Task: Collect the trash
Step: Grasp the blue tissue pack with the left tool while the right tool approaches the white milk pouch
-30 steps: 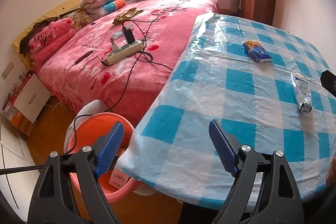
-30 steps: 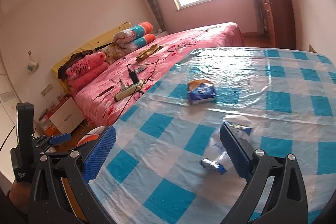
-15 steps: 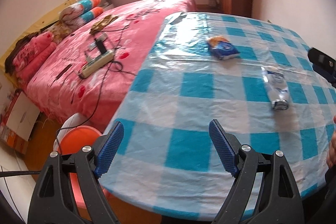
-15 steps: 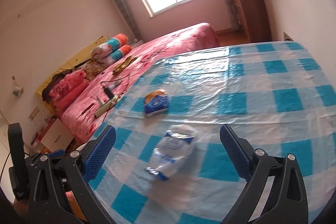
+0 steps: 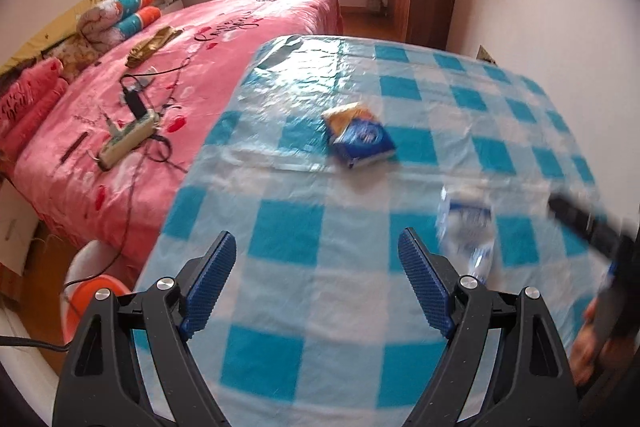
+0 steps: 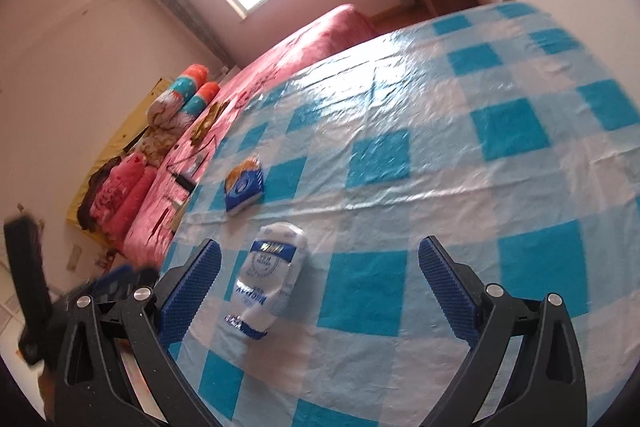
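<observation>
At 9 o'clock off the table edge in the left wrist view, the orange bin (image 5: 98, 293) sits on the floor below the checked tablecloth (image 5: 288, 227); this is judged to be where the trash goes. The left gripper (image 5: 318, 283) stands wide with nothing between its blue pads, and the blue snack packet (image 5: 360, 135) lies at 12 o'clock from it, well apart. The crushed plastic bottle (image 6: 266, 287) lies flat on the cloth, just inside the left pad of the right gripper (image 6: 320, 291), whose jaws also stand wide and empty. The step in hand appears to be the approach to the bottle. Shift the right gripper toward 9 o'clock to centre the bottle, lower the pads to the cloth, then close across the bottle's narrow width. The crushed plastic is likely to slip or spring; close slowly.
</observation>
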The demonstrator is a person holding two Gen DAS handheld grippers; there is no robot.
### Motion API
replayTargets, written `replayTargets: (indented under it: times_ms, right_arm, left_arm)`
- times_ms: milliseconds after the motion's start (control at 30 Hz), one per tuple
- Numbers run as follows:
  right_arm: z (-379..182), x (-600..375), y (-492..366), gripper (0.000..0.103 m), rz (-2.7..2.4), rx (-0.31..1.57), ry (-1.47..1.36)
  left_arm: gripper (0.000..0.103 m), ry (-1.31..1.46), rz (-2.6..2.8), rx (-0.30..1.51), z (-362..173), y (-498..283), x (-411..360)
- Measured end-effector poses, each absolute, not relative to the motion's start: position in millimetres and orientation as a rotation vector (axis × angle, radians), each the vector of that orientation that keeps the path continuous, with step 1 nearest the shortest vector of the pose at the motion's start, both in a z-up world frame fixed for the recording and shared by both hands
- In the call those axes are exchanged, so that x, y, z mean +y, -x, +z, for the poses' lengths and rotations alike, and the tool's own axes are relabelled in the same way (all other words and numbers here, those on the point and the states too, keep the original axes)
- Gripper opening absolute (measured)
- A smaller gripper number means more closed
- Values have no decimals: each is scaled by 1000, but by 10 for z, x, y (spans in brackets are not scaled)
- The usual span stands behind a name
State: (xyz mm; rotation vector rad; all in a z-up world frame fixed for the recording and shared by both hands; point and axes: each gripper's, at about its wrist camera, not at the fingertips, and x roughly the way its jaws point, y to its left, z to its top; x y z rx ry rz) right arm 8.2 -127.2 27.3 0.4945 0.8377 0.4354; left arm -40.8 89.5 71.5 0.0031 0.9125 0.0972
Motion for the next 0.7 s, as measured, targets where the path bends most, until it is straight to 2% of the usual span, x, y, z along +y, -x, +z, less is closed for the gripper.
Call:
replayTargets:
  times_ms: [433, 700]
  right_arm:
    - [247, -793, -16, 98, 533, 857, -340]
    - [244, -789, -85, 98, 547, 856, -351]
  left_arm:
    - [84, 133, 94, 1027, 397, -729, 804]
    - [84, 160, 123, 1070, 216, -1030, 845]
